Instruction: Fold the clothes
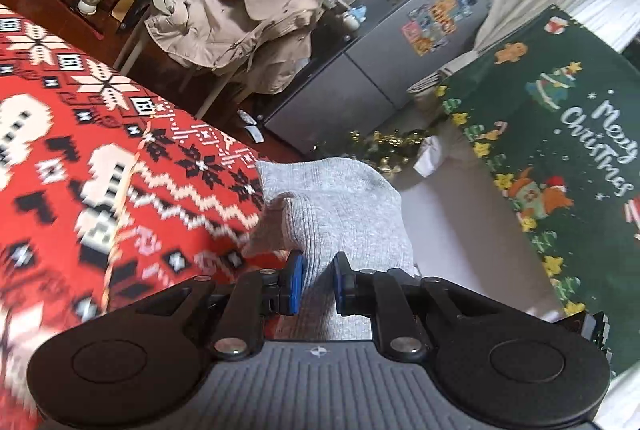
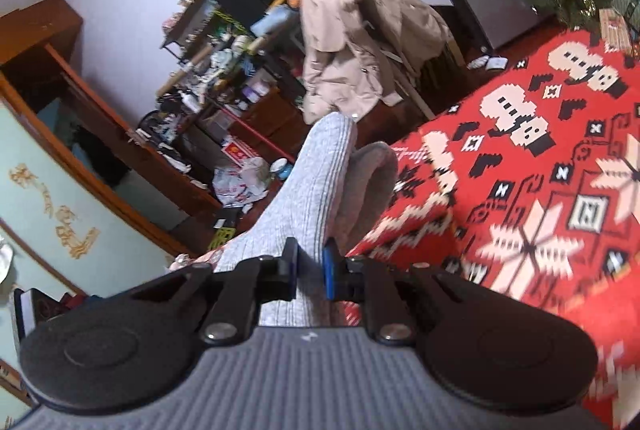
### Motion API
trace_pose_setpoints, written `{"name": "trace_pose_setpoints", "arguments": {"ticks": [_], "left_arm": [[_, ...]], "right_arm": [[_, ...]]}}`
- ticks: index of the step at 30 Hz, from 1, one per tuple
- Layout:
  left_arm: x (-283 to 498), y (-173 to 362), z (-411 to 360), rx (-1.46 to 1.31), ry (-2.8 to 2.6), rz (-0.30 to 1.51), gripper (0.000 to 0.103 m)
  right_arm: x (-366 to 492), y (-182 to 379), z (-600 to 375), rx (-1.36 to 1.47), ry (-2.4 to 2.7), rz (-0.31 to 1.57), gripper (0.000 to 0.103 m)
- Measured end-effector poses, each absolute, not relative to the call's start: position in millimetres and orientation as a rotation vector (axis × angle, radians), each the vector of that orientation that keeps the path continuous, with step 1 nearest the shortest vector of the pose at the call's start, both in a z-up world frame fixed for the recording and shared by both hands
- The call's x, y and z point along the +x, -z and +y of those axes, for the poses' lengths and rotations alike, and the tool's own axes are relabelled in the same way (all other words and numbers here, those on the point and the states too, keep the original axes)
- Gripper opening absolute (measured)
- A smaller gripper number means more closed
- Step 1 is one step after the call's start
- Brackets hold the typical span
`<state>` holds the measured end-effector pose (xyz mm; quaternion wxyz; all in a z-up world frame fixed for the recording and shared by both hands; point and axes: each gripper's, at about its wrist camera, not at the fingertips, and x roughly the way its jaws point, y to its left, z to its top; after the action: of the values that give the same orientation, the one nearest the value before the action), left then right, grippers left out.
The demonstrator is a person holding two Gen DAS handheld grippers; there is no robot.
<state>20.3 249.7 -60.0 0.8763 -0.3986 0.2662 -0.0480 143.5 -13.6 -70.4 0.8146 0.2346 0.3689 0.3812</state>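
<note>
Grey ribbed knit garment (image 1: 340, 206) held aloft over edge of red snowflake-patterned blanket (image 1: 80, 150); left gripper (image 1: 318, 284) pinching cloth between blue pads; right gripper (image 2: 310, 272) likewise clamped on it; fabric soft, light, limp, stretchy; best taken at hems or corners.

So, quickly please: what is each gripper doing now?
Left gripper: closed on the light grey ribbed knit garment.
Right gripper: closed on the same garment.
</note>
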Motion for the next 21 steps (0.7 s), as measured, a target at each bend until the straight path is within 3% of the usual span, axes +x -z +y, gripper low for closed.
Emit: {"name": "trace_pose_setpoints", "arguments": {"ticks": [6,18,21], "left_arm": [[-57,68,239,-0.9,0.056,0.561,0.015],[-82,150,232,-0.875,-0.037,0.661,0.016],[-81,155,232,-0.864,-0.06,0.685,0.023]], "right_arm": [[65,54,-34,0.494,-0.859,0.802,0.013],[32,149,-36,0.444,-0.834,0.947,0.014],[35,162,-34,0.432,-0.834,0.969,0.016]]}}
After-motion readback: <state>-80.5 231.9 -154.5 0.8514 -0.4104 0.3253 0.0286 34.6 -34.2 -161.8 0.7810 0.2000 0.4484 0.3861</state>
